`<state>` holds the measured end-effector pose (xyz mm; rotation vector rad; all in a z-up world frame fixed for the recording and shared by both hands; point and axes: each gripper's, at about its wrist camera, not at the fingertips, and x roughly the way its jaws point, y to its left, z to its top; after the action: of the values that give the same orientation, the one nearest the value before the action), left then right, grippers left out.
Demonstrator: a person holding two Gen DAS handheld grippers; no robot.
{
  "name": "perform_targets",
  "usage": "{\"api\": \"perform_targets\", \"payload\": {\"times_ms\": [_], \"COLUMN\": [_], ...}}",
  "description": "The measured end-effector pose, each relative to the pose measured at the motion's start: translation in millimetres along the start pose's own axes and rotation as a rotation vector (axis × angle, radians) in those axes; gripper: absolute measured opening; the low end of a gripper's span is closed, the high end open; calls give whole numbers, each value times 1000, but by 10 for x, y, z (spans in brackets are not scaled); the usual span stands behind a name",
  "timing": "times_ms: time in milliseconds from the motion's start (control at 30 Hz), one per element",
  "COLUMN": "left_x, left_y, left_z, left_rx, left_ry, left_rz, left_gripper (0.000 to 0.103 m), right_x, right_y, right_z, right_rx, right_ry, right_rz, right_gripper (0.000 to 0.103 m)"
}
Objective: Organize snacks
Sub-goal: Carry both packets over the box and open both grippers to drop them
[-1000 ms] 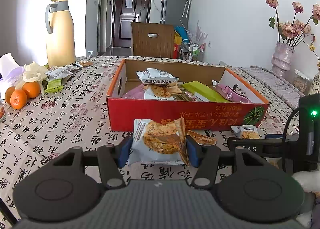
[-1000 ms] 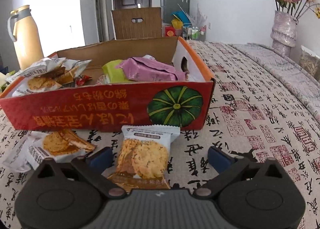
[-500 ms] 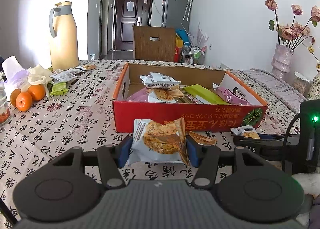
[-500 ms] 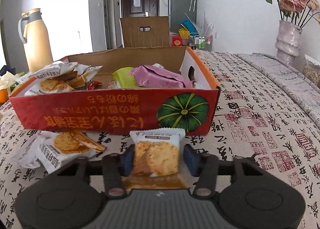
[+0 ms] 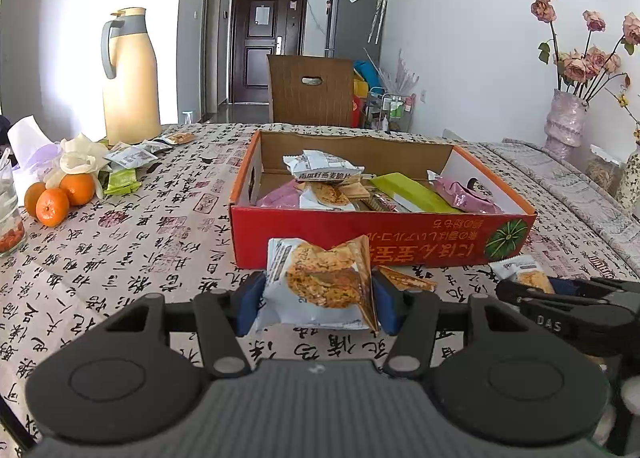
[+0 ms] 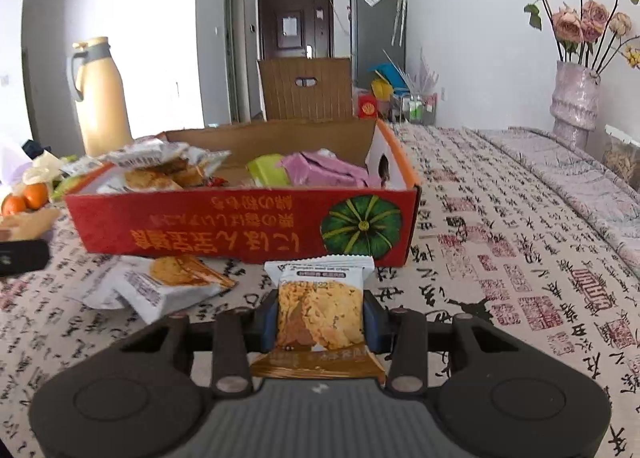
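A red cardboard box [image 5: 360, 236] [image 6: 224, 226] on the table holds several snack packets. My left gripper [image 5: 318, 294] is shut on a white cracker packet [image 5: 320, 282] and holds it above the table in front of the box. My right gripper [image 6: 320, 318] is shut on another cracker packet [image 6: 320, 306], lifted before the box's pumpkin picture [image 6: 362, 224]. It shows at the right of the left wrist view [image 5: 524, 276]. More cracker packets [image 6: 160, 286] lie on the table by the box front.
A yellow thermos jug [image 5: 128, 78], oranges [image 5: 60, 194], loose packets [image 5: 128, 158] and a glass [image 5: 8, 214] stand at the left. A vase of roses [image 5: 568, 122] stands at the right. A wooden chair [image 5: 310, 90] is behind the table.
My right gripper has shut on the cracker packet and lifted it. My left gripper has risen with its packet still held.
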<state>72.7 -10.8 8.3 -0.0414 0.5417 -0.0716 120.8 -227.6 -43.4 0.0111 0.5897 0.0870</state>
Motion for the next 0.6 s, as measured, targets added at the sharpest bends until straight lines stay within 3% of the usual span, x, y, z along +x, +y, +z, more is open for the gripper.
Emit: {"api": "perform_targets", "payload": {"times_ms": [300, 600], "left_x": [14, 78], "left_y": [-67, -182], "left_z": [163, 457], "left_rx": [21, 45], "left_ry": [-29, -79], "left_rz": [-10, -9], "left_gripper": [57, 57], "right_x": [-215, -120], "right_y": [46, 128], "right_z": [228, 553], "right_rx": [-3, -2], "right_ry": [-90, -150], "right_rz": [46, 65], "right_gripper": [40, 40]}}
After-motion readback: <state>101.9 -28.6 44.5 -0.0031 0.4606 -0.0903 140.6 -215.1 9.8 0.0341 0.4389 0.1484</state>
